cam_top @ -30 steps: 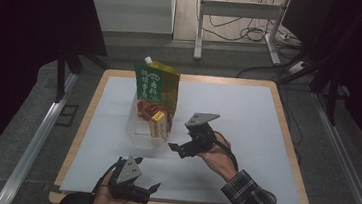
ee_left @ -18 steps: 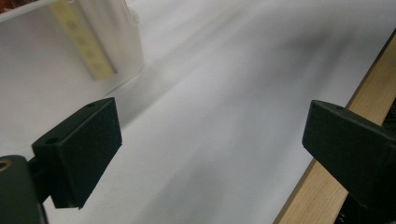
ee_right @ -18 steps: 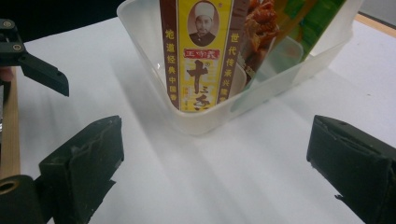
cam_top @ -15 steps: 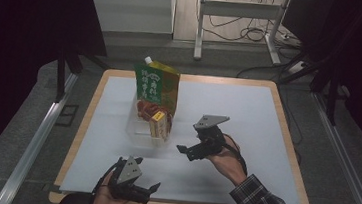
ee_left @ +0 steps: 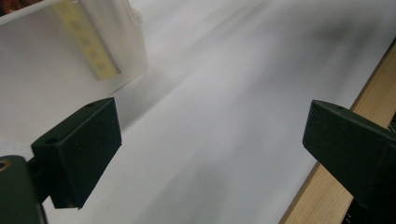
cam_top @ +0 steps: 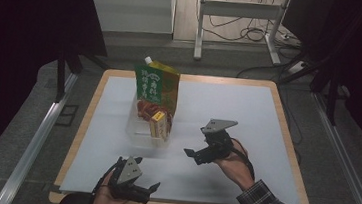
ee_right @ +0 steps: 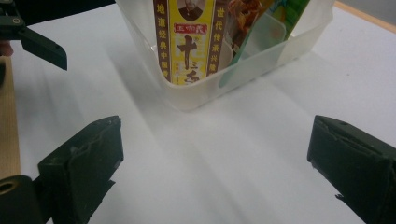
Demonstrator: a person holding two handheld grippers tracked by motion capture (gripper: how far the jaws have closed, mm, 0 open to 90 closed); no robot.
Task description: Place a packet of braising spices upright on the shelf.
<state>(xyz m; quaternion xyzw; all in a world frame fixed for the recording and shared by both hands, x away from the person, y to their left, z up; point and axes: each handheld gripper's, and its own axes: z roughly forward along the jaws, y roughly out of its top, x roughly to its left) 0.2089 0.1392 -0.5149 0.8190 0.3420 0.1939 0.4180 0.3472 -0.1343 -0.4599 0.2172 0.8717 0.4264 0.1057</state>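
A clear plastic bin [cam_top: 136, 130] stands left of the white mat's middle. It holds a tall green pouch [cam_top: 156, 85], a yellow box [cam_top: 159, 125] and a red snack packet [cam_top: 144, 109]. My right gripper [cam_top: 192, 156] is open and empty to the right of the bin, with its jaws pointed at it. In the right gripper view the gripper [ee_right: 215, 163] faces the bin [ee_right: 201, 95], with the yellow box [ee_right: 189, 37] upright inside. My left gripper [cam_top: 152, 190] is open and empty near the front edge. In the left gripper view, its jaws [ee_left: 212, 154] stand wide over the mat below the bin's corner [ee_left: 126, 46].
The white mat [cam_top: 248, 113] covers a wooden table whose edge [ee_left: 322, 191] runs beside my left gripper. A jaw of the left gripper [ee_right: 42, 46] appears at the top left of the right gripper view. A metal stand [cam_top: 237, 22] and cables lie beyond the table.
My right gripper has drawn back to the right, away from the bin, staying open. The left gripper and the bin have not moved.
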